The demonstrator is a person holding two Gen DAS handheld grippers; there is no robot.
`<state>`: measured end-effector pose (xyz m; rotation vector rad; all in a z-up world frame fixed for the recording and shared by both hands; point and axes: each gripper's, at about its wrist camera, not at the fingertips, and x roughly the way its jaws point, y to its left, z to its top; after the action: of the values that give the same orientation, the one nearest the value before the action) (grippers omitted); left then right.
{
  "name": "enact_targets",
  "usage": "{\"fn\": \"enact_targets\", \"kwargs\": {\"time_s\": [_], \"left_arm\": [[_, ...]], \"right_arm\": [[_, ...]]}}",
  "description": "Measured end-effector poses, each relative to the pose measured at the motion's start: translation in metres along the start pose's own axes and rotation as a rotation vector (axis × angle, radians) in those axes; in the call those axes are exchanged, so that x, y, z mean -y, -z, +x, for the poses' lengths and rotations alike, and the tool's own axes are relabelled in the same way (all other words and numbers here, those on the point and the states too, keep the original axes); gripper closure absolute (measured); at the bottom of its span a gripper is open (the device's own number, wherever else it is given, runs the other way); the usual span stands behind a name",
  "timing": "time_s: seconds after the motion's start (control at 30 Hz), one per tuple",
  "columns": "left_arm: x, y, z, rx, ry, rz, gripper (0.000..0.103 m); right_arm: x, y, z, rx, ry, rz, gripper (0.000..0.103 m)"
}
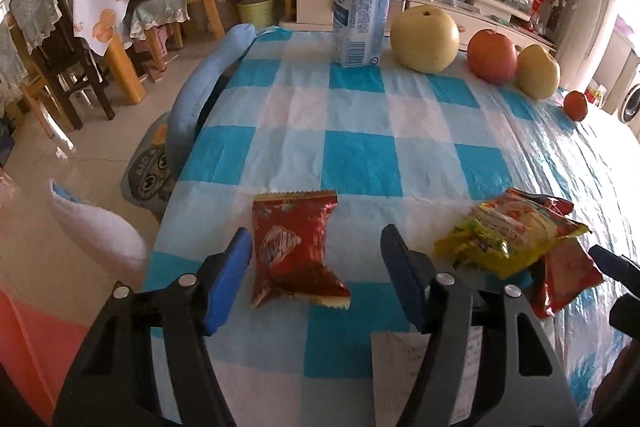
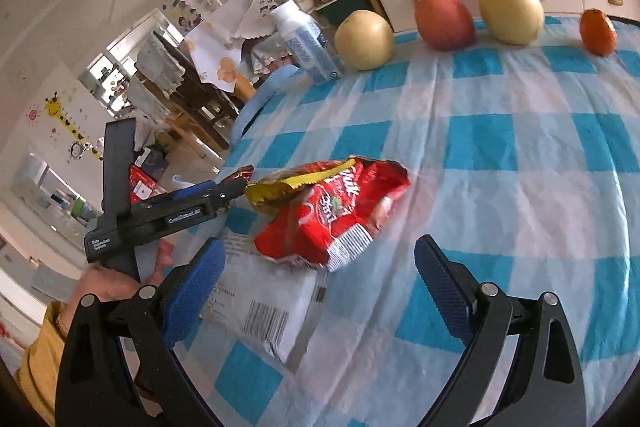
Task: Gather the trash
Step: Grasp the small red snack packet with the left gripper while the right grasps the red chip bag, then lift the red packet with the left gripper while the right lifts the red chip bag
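From the left wrist camera, the left gripper hangs over a table covered by a blue-and-white checked cloth. A small red snack wrapper lies flat on the cloth between the two blue pads; a clear gap shows on both sides of it, so the jaws stand released and grip nothing. To the right lies a crumpled heap of yellow and red wrappers, and at that edge a dark tip of the right gripper pokes in just beside the heap. Along the far edge stand a white bottle, a yellow pear, a red apple, a second, smaller pear and a small orange fruit.

From the right wrist camera, the right gripper has its jaws spread wide with nothing pressed between them. Ahead of them lies a large red wrapper with a yellow wrapper tucked against its left side, both resting partly on a white printed bag. The left gripper enters from the left in a hand; its tips seem to reach a small red wrapper, though the angle hides the jaws.
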<state>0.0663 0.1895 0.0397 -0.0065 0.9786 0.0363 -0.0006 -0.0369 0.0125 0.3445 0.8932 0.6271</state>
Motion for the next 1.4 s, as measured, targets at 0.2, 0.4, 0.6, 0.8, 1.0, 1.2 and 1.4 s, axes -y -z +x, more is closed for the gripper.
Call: {"fn": "enact_targets", "kwargs": {"time_s": [0.2,0.4,0.6,0.8,1.0,1.2,1.4], "left_arm": [[0.0,-0.002,0.007,0.001,-0.005,-0.001,0.045],[-0.003,-0.002,0.013,-0.003,-0.007,-0.004,0.048],[-0.002,-0.002,0.018,0.004,0.006,0.003,0.051],[0.005,0.0,0.016,0.018,0.005,0.019,0.061],[0.014,0.008,0.009,0.027,0.013,0.017,0.063],[0.024,0.021,-0.004,0.026,0.062,0.018,0.064],[0.034,0.039,-0.022,0.036,0.104,0.025,0.064]], "right_arm": [[0.0,-0.001,0.013,-0.023,0.028,-0.011,0.019],[-0.001,-0.003,0.022,-0.031,0.037,-0.033,0.019],[-0.006,-0.002,0.033,-0.043,0.062,-0.067,0.029],[-0.004,-0.001,0.032,-0.033,0.068,-0.066,0.041],[-0.01,0.0,0.032,-0.029,0.086,-0.111,0.044],[-0.012,0.007,0.022,-0.021,0.089,-0.137,0.045],[-0.007,0.014,0.005,-0.008,0.103,-0.143,0.047]]}}
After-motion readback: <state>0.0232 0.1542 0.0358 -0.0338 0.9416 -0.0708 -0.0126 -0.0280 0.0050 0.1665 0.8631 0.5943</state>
